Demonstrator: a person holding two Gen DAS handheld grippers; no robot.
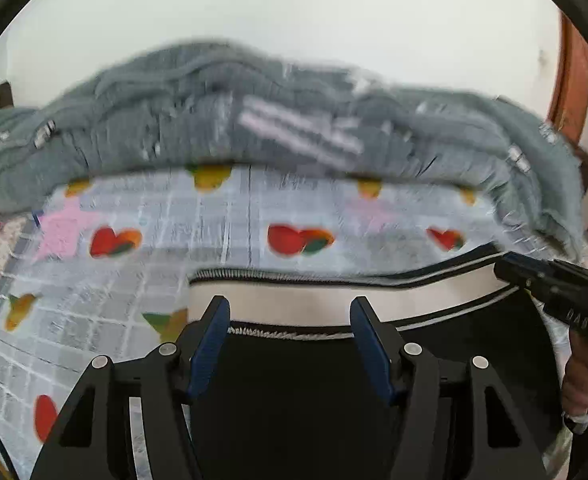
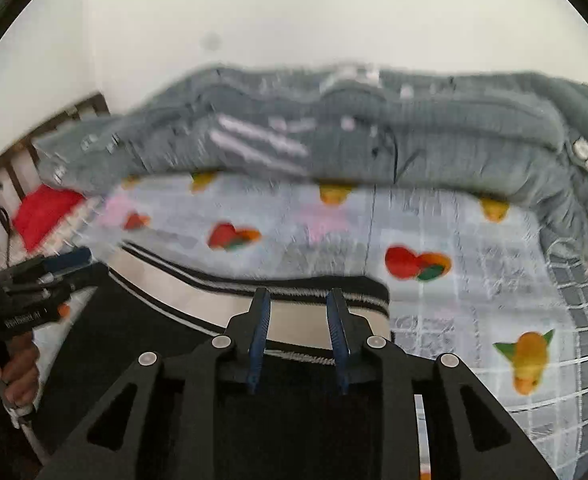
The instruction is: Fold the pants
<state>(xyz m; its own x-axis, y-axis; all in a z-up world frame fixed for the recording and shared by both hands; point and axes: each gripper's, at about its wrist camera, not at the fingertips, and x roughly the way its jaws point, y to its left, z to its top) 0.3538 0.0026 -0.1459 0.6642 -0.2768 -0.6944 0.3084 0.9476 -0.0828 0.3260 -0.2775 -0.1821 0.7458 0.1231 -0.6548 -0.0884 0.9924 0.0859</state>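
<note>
The pants (image 1: 294,400), black with a white band edged in black-and-white stripes across the top, are laid flat on the bed (image 1: 94,280), at its near edge. The band (image 2: 313,316) is seen lying across the sheet, with its short end toward the right side of the bed in the right wrist view.

The left gripper (image 1: 290,328) is held over the left part of the pants, its jaws standing well apart; the band's edge is seen between the blue fingers (image 1: 210,344), but no cloth is seen pinched by them. The right gripper (image 2: 299,320) is held over the right end of the band, its jaws set close together though a gap is left between them; whether cloth is pressed there cannot be told. In each wrist view the other gripper is seen at the frame's edge, borne by a hand (image 2: 18,368) on its handle.

The sheet under the pants is printed with a pale grid, red hearts and orange fruit. Beyond the pants, along the far side of the bed, a grey blanket (image 1: 254,128) is heaped against a white wall (image 1: 294,20). A red pillow (image 2: 42,208) is seen at the left end of the bed, beside a dark slatted bed frame (image 2: 74,116). No containers are seen.
</note>
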